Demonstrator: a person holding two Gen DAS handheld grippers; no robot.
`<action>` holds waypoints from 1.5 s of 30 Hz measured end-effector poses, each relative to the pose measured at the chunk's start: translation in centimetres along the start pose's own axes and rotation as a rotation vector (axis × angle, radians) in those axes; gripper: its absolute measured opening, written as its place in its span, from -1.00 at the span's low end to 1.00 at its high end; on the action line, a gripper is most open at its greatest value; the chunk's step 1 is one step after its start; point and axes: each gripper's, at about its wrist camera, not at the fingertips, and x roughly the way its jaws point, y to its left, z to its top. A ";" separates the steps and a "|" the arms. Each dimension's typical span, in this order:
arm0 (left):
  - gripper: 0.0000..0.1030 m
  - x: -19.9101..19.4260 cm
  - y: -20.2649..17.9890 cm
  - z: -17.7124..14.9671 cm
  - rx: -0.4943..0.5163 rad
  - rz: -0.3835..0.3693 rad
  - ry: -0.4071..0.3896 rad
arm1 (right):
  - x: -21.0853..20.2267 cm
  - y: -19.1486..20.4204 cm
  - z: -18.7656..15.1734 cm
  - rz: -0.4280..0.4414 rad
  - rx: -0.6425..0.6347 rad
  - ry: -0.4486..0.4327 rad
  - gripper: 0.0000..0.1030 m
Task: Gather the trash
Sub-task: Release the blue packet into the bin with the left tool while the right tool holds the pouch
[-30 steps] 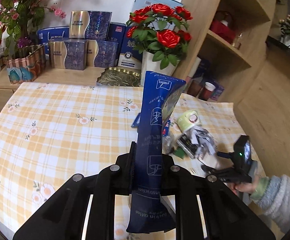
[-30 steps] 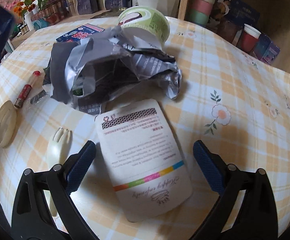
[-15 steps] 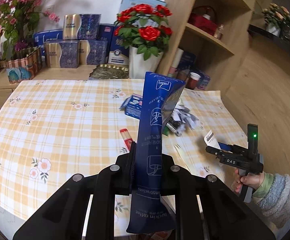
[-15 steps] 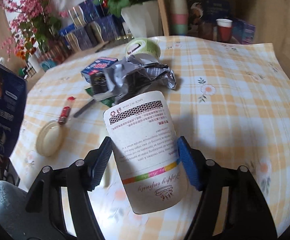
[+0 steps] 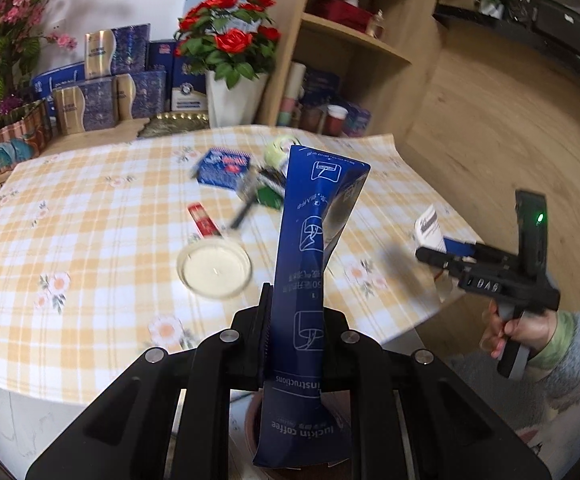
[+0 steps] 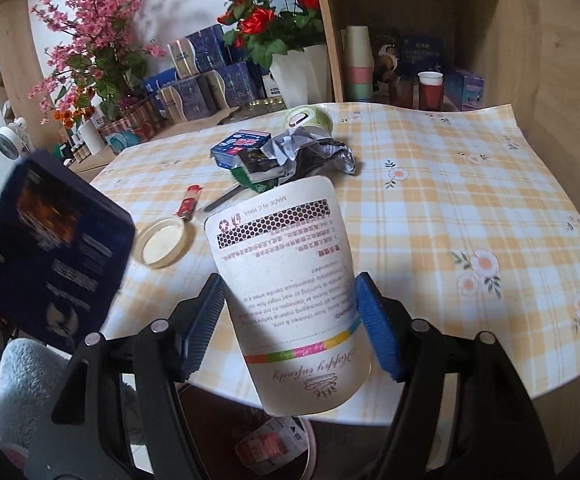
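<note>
Two grippers: each pinches one piece of trash, both held at the near edge of the table
Checked tablecloth (image 6: 450,208): yellow-and-white with small flowers, covers the round table
Left gripper (image 5: 294,344): black jaws pressed nearly together on a tall dark blue paper coffee bag (image 5: 314,280), which stands upright between the pads with its open top pinched flat; in the right wrist view the same bag (image 6: 57,248) shows at the far left, off the table edge
Plastic lid (image 6: 161,242): round, cream-coloured, lies flat on the cloth near the left edge
Red tube (image 6: 189,202): small, red and white, lies just beyond the lid, beside a dark thin stick
Blue carton (image 6: 241,146): small flat box with red print, lies at the middle of the table
Crumpled wrapper (image 6: 310,154): silver and black foil, bunched, touching the blue carton, with a green scrap under it
Green cup (image 6: 310,118): pale green paper tub, on its side behind the wrapper
Right gripper (image 6: 290,320): blue-padded jaws closed on both sides of a white paper pouch (image 6: 290,280) with printed text and a rainbow stripe, lifted clear of the cloth
Right hand (image 5: 506,332): grips the gripper's handle, in a grey fleece sleeve with a green cuff
Below the pouch: something round with paper scraps in it shows under the table edge; too hidden to tell what it is
</note>
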 end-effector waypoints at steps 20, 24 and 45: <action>-0.69 2.5 -3.6 -9.5 0.157 0.004 0.122 | -4.6 0.8 -7.0 -0.002 0.022 -0.003 0.29; -0.69 2.3 -4.4 -10.4 0.191 -0.018 0.130 | -5.1 1.0 -7.4 0.007 0.021 -0.014 0.29; -0.64 15.0 -5.6 -17.3 0.268 -0.056 0.458 | -4.2 0.4 -9.2 0.000 0.032 0.035 0.29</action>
